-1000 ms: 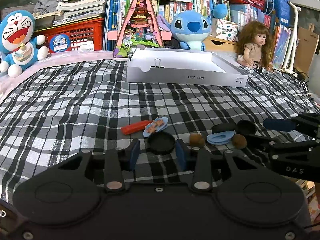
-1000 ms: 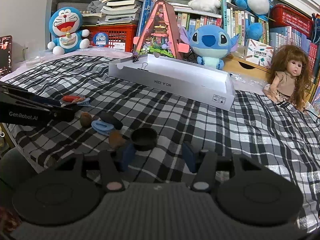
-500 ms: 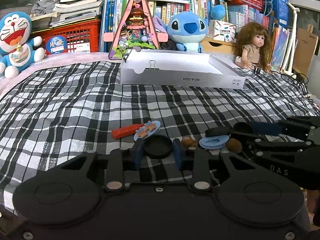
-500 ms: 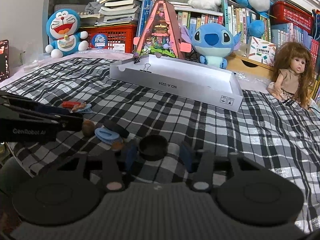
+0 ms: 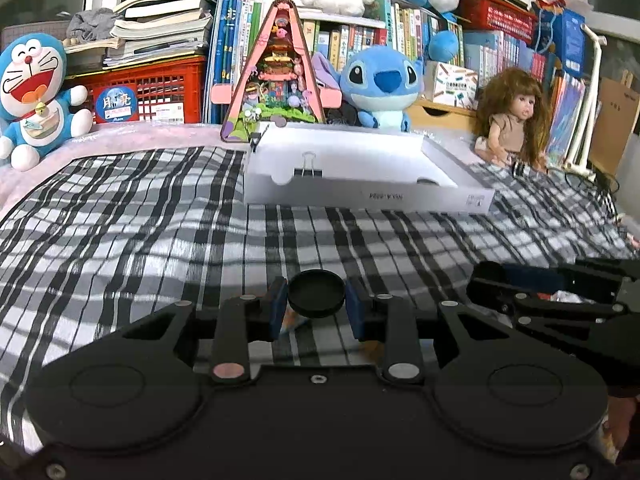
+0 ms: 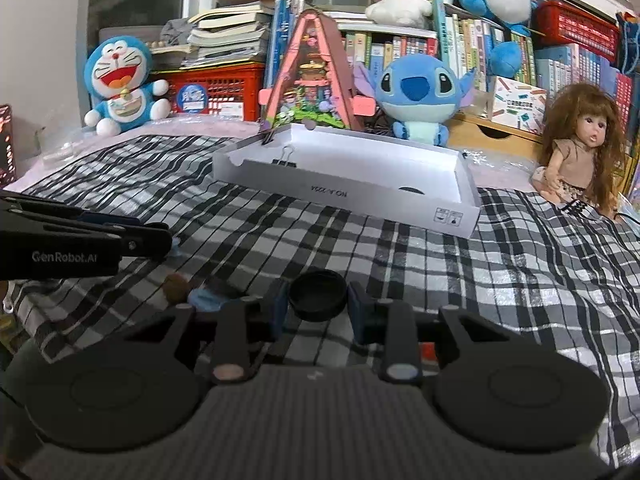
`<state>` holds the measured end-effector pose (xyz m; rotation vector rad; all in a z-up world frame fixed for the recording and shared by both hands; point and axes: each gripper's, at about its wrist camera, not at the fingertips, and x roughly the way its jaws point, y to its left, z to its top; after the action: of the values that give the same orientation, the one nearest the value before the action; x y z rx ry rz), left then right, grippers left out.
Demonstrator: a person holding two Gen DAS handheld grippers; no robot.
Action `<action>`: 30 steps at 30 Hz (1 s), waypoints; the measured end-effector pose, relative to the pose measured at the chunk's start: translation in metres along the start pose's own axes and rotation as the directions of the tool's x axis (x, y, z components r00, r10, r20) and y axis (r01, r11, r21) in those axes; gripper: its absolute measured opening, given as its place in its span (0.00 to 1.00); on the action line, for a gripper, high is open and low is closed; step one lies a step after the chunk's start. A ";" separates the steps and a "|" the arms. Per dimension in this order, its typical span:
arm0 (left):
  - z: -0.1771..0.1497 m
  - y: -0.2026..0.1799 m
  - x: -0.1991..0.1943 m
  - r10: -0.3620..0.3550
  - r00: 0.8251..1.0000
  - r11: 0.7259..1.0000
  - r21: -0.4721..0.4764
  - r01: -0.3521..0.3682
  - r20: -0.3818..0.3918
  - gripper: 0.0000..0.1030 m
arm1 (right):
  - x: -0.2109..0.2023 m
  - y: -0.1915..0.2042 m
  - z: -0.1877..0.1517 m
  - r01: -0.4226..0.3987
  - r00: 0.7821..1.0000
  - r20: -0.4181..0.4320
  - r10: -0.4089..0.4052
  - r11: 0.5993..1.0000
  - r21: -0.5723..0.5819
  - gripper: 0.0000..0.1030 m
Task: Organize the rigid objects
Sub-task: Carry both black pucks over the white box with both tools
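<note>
In the left wrist view a flat black round lid (image 5: pixel 316 288) sits between the blue pads of my left gripper (image 5: pixel 316 301), which is shut on it. In the right wrist view a black round cap (image 6: pixel 318 286) sits between the pads of my right gripper (image 6: pixel 318 305); its jaws are closing and both pads touch the cap's sides. A brown ball (image 6: pixel 176 286) and a light blue disc (image 6: pixel 206 300) lie on the checked cloth to the left. The open white box (image 5: pixel 360 188) (image 6: pixel 344 196) stands further back. The grippers are side by side, each seeing the other's tip (image 5: pixel 484 280) (image 6: pixel 160 240).
A black-and-white checked cloth (image 5: pixel 120 240) covers the surface. Behind the box stand a triangular toy house (image 5: pixel 276 80), a blue plush (image 5: pixel 380 84), a doll (image 5: pixel 508 120), a Doraemon plush (image 5: pixel 32 92), a red crate and shelves of books.
The right jaws have narrowed onto the black cap. The left jaws closed on the black lid. The red piece and the small discs have dropped out of the left wrist view behind the fingers.
</note>
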<state>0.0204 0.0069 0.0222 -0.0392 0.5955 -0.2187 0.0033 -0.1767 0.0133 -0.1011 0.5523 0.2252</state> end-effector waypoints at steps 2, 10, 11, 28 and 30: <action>0.009 0.001 0.002 -0.002 1.000 1.000 -0.003 0.002 0.008 0.29 | 0.001 -0.004 0.005 0.008 1.000 0.001 -0.008 1.000 0.017 0.36; 0.047 0.002 0.017 -0.006 1.000 1.000 -0.016 0.007 0.027 0.29 | 0.014 -0.028 0.031 0.033 0.999 -0.024 -0.031 0.993 0.113 0.36; 0.051 0.001 0.018 -0.005 0.999 1.000 -0.017 0.006 0.035 0.29 | 0.017 -0.033 0.034 0.034 0.999 -0.028 -0.031 0.991 0.131 0.36; 0.129 -0.005 0.085 -0.038 0.999 0.999 -0.035 0.038 -0.019 0.29 | 0.053 -0.090 0.096 0.061 0.996 -0.084 -0.040 0.965 0.257 0.36; 0.139 -0.002 0.098 -0.027 0.999 0.999 -0.034 0.026 -0.035 0.29 | 0.061 -0.094 0.103 0.062 0.995 -0.097 -0.038 0.963 0.262 0.36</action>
<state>0.1763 -0.0202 0.0835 -0.0762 0.6340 -0.2353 0.1284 -0.2409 0.0716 0.1348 0.6652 0.0957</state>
